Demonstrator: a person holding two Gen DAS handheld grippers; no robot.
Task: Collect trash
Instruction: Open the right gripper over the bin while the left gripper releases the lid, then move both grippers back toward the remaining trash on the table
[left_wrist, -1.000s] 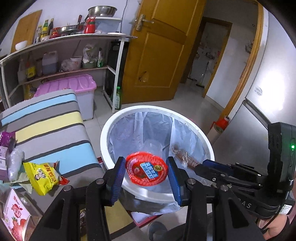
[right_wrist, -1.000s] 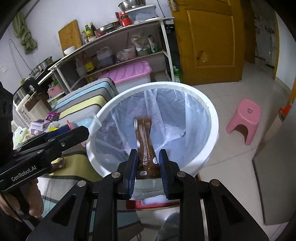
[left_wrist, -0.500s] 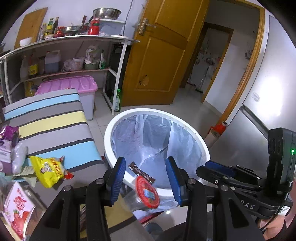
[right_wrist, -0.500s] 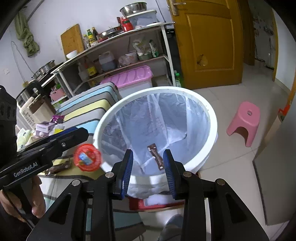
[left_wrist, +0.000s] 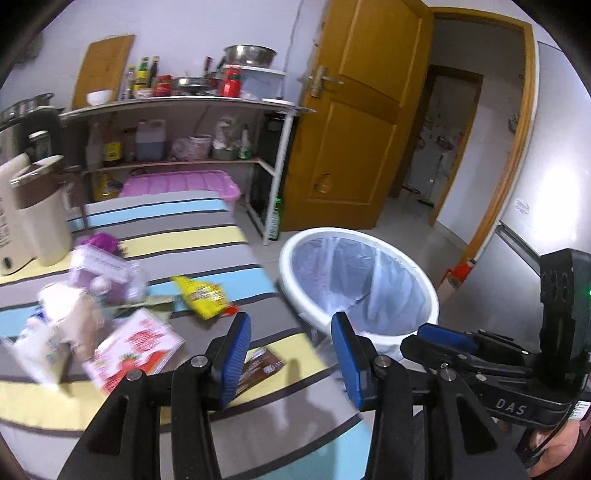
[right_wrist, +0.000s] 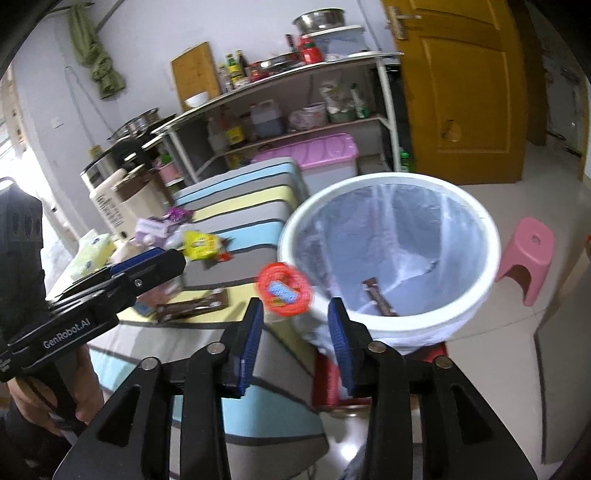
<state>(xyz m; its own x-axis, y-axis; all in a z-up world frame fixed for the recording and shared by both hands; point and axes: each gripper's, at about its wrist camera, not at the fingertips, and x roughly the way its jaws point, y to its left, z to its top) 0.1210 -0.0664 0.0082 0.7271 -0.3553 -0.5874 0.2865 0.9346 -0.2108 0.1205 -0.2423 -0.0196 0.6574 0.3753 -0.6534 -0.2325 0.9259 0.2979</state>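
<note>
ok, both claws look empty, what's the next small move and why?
Probably lower the left claw onto the brown wrapper on the striped cloth. The claw is open and empty, and that wrapper lies closest below its tips.

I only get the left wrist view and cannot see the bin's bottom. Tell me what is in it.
Observer: A brown wrapper lies inside the white bin, on the liner.
Operator: Report anything else close to that bin.
Observer: A blurred red round lid shows by the bin's near-left rim, seemingly outside it. I cannot tell whether it touches.
Operator: Check the gap of the right gripper.
Observer: The right gripper is open. Its jaws have just been opening, and nothing is held between them.
</note>
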